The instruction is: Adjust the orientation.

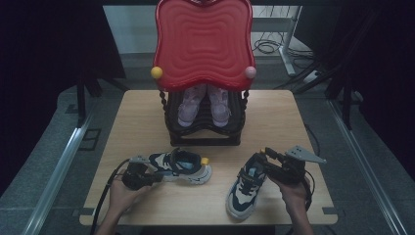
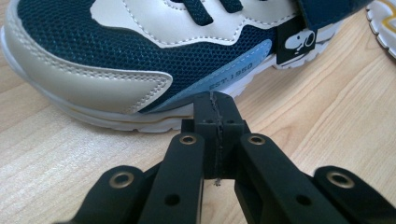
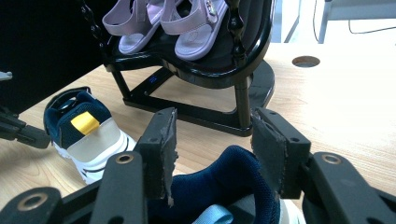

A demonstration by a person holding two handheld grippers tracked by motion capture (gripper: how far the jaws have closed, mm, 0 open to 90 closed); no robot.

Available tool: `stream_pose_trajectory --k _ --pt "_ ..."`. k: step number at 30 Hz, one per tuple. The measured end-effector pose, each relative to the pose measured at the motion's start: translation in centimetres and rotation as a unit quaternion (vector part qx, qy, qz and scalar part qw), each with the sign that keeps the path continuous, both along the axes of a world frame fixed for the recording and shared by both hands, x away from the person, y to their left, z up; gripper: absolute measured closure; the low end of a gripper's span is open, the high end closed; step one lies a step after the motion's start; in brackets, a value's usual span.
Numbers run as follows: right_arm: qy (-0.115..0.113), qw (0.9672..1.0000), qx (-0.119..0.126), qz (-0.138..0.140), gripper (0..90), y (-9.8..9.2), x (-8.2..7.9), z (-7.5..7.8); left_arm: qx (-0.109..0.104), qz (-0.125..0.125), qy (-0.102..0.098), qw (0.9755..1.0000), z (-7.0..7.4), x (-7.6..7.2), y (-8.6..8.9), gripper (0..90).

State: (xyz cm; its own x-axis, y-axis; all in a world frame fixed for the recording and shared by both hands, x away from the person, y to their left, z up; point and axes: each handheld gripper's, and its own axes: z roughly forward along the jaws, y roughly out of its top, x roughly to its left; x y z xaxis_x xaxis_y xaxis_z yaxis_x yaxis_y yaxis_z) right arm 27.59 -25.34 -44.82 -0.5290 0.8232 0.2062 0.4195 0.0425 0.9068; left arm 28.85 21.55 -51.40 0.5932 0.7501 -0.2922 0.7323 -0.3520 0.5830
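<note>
Shoe rack beyond both jaws already carries pink sandals, while two navy sneakers wait on the tabletop: the right gripper stands wide astride one sneaker's heel collar, the left gripper, pressed shut, noses the other sneaker.

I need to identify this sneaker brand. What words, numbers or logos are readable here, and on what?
"EST.1950": on the light blue side strip of the navy sneaker, left gripper view.
Black tag beside it: a cartoon dog figure, no readable words.
Nothing else is legible.
</note>
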Motion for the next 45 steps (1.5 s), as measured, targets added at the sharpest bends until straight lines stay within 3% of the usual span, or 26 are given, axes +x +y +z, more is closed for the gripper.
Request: stream_pose_trajectory --k 9,14,18,24,30,37,45 --pt "0.001 1.0 0.005 0.004 50.6 0.1 0.0 0.1 -0.004 0.006 -0.006 1.0 -0.1 0.3 0.3 89.9" --pt "0.001 1.0 0.003 0.005 50.6 0.0 0.0 0.0 -0.028 0.0 -0.026 0.9993 0.6 -0.4 0.9 85.7" --pt "0.003 1.0 0.003 0.005 50.5 0.0 0.0 0.0 -0.046 0.004 -0.045 0.9979 1.6 -1.1 1.5 75.9" --pt "0.002 1.0 -0.002 0.007 50.5 0.1 0.1 0.0 -0.065 -0.004 -0.055 0.9964 3.1 -1.9 2.1 57.6" --pt "0.0 0.9998 -0.011 0.017 50.4 0.5 0.1 -0.1 -0.066 0.032 -0.086 0.9936 4.1 -2.6 3.2 50.7" --pt "-0.015 0.9992 -0.019 0.031 51.3 1.4 0.0 0.2 -0.056 0.057 -0.097 0.992 4.7 -3.3 4.7 45.8" --pt "-0.007 0.9956 -0.038 0.085 71.0 3.1 0.5 0.4 -0.064 0.069 -0.101 0.9904 5.2 -3.8 6.0 43.5"
